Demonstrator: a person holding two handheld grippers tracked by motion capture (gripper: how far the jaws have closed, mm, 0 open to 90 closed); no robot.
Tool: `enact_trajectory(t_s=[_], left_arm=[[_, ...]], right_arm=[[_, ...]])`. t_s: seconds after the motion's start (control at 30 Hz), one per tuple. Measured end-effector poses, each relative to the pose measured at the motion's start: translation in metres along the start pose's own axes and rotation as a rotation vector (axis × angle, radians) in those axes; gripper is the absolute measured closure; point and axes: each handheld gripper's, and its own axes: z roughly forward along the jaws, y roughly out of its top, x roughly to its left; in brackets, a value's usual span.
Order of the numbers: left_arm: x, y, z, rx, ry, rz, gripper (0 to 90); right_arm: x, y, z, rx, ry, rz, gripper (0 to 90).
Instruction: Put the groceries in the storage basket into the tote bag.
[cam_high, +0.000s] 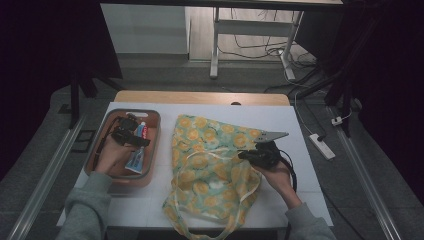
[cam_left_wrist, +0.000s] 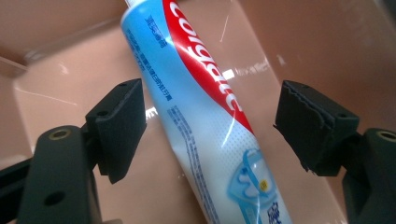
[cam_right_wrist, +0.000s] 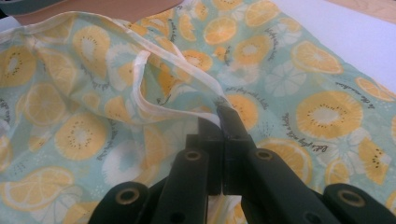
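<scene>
A blue, white and red toothpaste tube (cam_left_wrist: 205, 121) lies in a salmon-pink bin (cam_high: 153, 128) at the table's left. My left gripper (cam_left_wrist: 210, 119) hangs over it, open, one black pad on each side of the tube (cam_high: 136, 158) without touching. In the high view this left gripper (cam_high: 131, 136) is inside the bin. A green cloth bag (cam_high: 210, 165) printed with orange slices lies flat mid-table. My right gripper (cam_right_wrist: 218, 111) is shut on the bag's white-edged rim (cam_right_wrist: 154, 109), lifting a fold. The right gripper (cam_high: 246, 155) sits at the bag's right side.
A white sheet (cam_high: 305, 150) covers the table, with bare room right of the bag and in front of the bin. A power strip (cam_high: 322, 145) lies on the floor beyond the right edge. Desk legs (cam_high: 215, 45) and cables stand behind the table.
</scene>
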Motion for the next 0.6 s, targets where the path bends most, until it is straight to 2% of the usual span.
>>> enact_trajectory(t_s=[0.1,0.2,0.4,0.47,0.6], left_arm=[[0.002,0.000,0.009,0.045,0.027,-0.010,24.4],[0.001,0.000,0.015,0.066,0.026,-0.008,25.2],[0.003,0.000,0.017,0.072,0.008,-0.035,32.1],[0.006,-0.001,0.017,0.076,-0.016,-0.057,34.4],[0.011,-0.005,0.014,0.079,-0.025,-0.065,43.1]], right_arm=[[0.001,0.000,0.001,0.001,0.002,-0.007,89.0],[0.002,0.001,0.000,0.001,0.002,-0.014,89.0],[0.002,0.001,-0.001,-0.004,-0.001,-0.017,89.0],[0.002,0.001,-0.001,-0.002,-0.002,-0.016,89.0],[0.002,0.001,-0.001,-0.005,-0.008,-0.010,89.1]])
